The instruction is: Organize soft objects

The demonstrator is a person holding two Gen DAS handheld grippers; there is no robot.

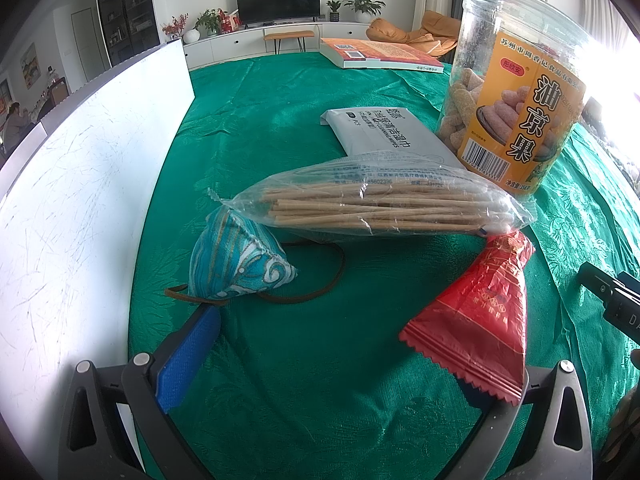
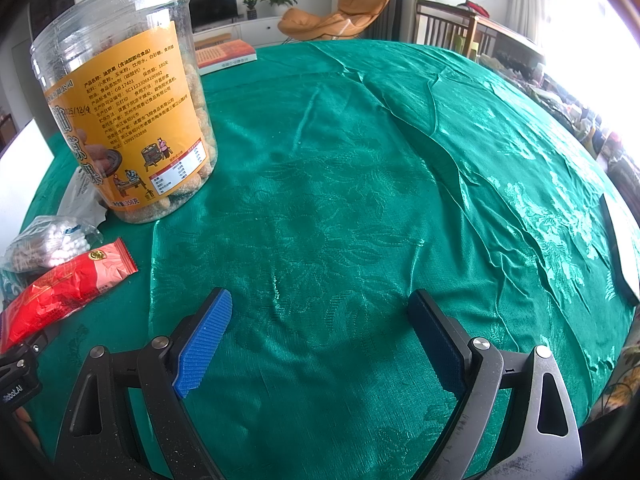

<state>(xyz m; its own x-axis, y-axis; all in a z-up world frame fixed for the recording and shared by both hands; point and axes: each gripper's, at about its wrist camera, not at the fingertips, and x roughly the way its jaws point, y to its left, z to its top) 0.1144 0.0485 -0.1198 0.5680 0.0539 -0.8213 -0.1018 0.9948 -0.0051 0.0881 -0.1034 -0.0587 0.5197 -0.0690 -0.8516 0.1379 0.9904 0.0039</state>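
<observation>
Left wrist view: the left hand-held gripper (image 1: 344, 344) is spread wide over the green-clothed surface (image 1: 280, 360), grasping nothing. Its blue left pad (image 1: 188, 354) shows clearly, with its tip just below a blue patterned pouch (image 1: 236, 260); whether they touch cannot be told. The right finger is mostly hidden behind a red packet (image 1: 476, 320), which lies tilted in front of it. The pouch sits at the left, with a brown cord (image 1: 316, 288) looping from it across the cloth. Just behind the pouch lies a clear bag of swabs (image 1: 380, 204), its wooden sticks running left to right. The bag's far end rests on a grey wipes pack (image 1: 384, 136), and the red packet's top end touches the bag's right end. A clear jar (image 1: 516, 88) with an orange label stands upright at the right, beside the wipes pack. Farther back a book (image 1: 380, 54) lies flat. A white board (image 1: 80, 168) runs along the left edge of the surface. A dark part of the right hand-held gripper (image 1: 612, 300) shows at the right edge.

Right wrist view: the right hand-held gripper (image 2: 320, 320) is released, both blue pads well apart over bare cloth (image 2: 360, 200). The jar (image 2: 132, 96) stands upright at the upper left. Below it, at the left edge, lie the swab bag (image 2: 52, 244) and the red packet (image 2: 68, 288), with the wipes pack (image 2: 80, 196) behind them. The book (image 2: 228, 54) lies beyond the jar.
</observation>
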